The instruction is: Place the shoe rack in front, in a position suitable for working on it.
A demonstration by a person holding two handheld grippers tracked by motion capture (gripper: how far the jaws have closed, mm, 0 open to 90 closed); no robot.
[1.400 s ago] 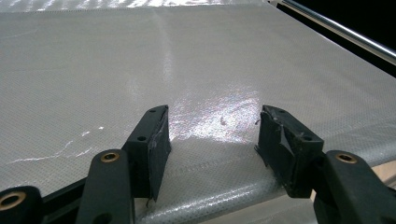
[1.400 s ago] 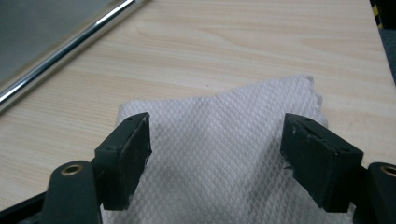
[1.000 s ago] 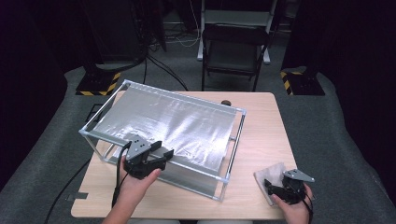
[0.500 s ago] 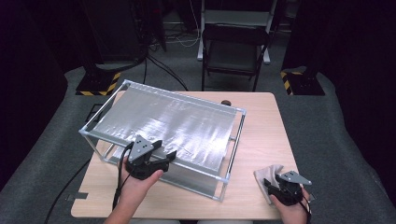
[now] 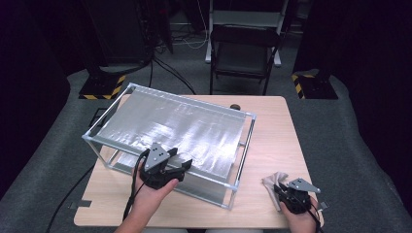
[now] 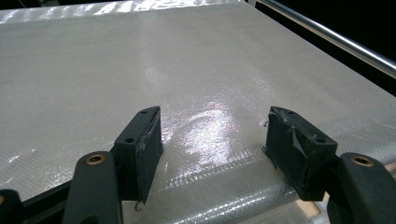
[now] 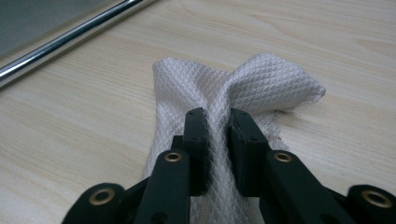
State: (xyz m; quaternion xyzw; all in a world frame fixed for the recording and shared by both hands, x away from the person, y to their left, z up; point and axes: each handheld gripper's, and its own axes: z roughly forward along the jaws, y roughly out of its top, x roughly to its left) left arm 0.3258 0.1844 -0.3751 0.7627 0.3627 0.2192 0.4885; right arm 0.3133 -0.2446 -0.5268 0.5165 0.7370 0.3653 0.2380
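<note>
Left gripper (image 5: 180,162): held over the near edge of the frame's top panel (image 5: 170,128), jaws standing wide apart with nothing between them. In the left gripper view the pads (image 6: 144,140) are black, blocky and scuffed, with torn tape on the right one, and they have just eased slightly inward. Whether they touch the panel cannot be told.

Metal frame (image 5: 240,145): box-shaped, of thin bright rods, set at an angle across the left and middle of the wooden table (image 5: 277,126). Its top panel is a silvery-grey sheet with a fine dotted weave and glossy highlights; a stitched or seamed band runs along its near edge. The lower shelf is largely hidden beneath the panel.

Cloth (image 7: 219,88): white, waffle-textured with a small diamond pattern, soft and crumpled into a rising fold. It lies on the table near the right front corner, well apart from the frame. Its near portion is cut off behind the jaws.

Right gripper (image 7: 215,122): jaws have just been closing and now pinch the cloth, fabric bunched between the pads. In the high view the gripper (image 5: 283,188) covers much of the cloth (image 5: 273,180).
</note>
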